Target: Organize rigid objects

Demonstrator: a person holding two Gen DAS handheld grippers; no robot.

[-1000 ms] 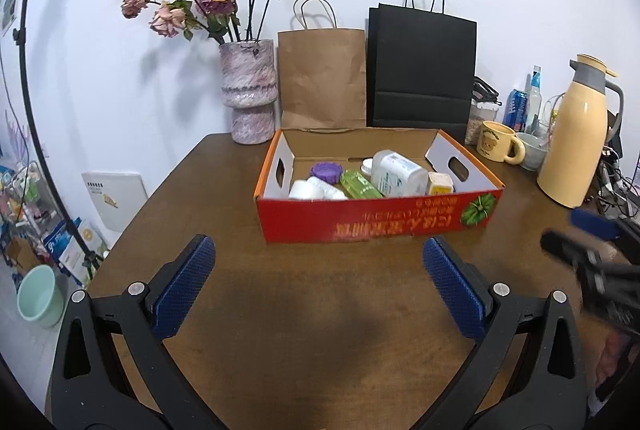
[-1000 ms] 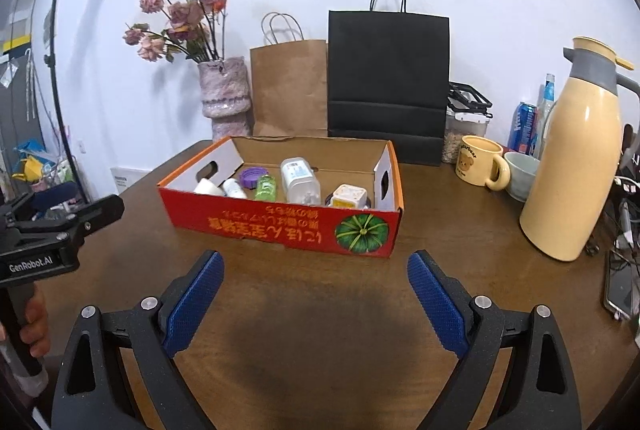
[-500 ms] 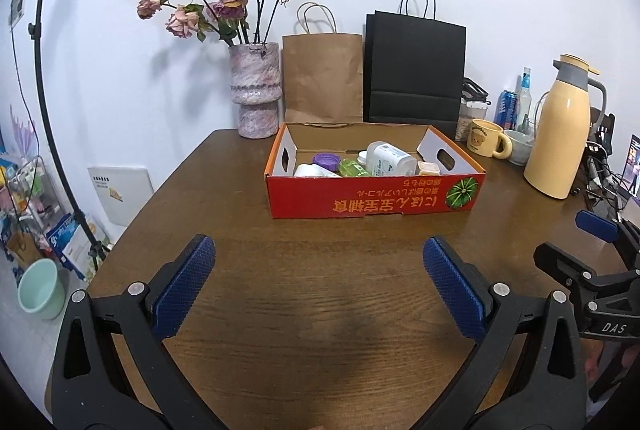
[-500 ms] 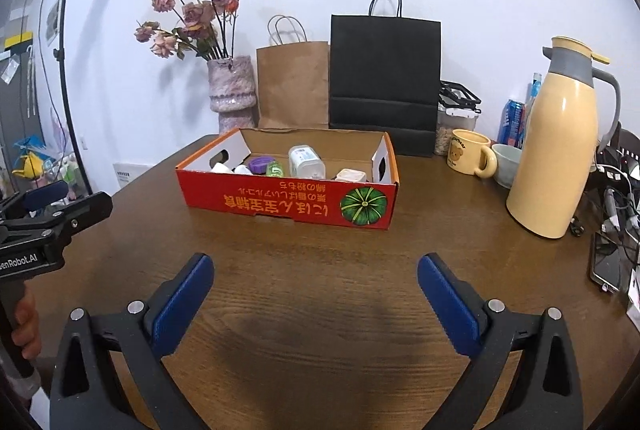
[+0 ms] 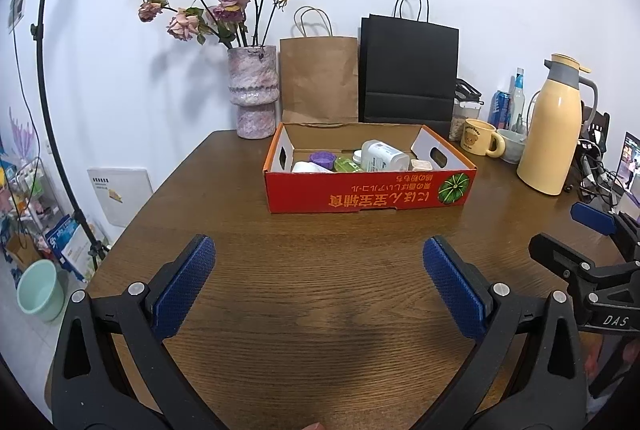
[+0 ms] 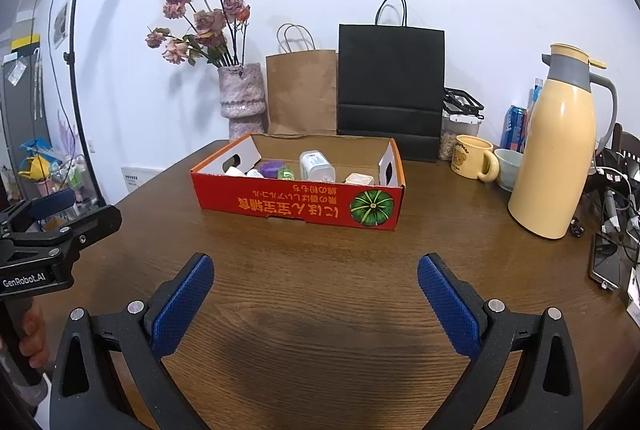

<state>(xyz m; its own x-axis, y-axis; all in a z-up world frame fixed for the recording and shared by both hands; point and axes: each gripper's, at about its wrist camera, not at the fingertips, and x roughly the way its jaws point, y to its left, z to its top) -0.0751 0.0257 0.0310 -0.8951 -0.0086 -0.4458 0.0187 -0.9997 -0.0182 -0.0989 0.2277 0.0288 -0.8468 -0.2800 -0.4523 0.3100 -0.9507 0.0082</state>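
A red cardboard box [image 5: 368,196] with a pumpkin print stands mid-table, also seen in the right wrist view [image 6: 296,206]. Inside it lie a white bottle [image 5: 382,156], a purple lid [image 5: 323,159], a green container [image 5: 347,164] and a small white cup [image 5: 420,164]. My left gripper [image 5: 318,250] hovers over bare wood short of the box, open with nothing between its blue pads. My right gripper [image 6: 316,266] is likewise open and empty, level with the left one. Each shows at the edge of the other's view: the right gripper [image 5: 568,236] and the left gripper [image 6: 94,206].
Behind the box stand a vase of dried roses [image 5: 253,90], a brown paper bag [image 5: 318,78] and a black bag [image 5: 408,70]. On the right are a yellow jug [image 6: 554,154], a mug [image 6: 470,156], a bowl [image 6: 510,168], cans, cables and a phone [image 6: 606,262]. A light stand rises off the table's left edge.
Both grippers have drawn back from the box, which now looks smaller and farther away. The right gripper's jaws have spread a little wider.
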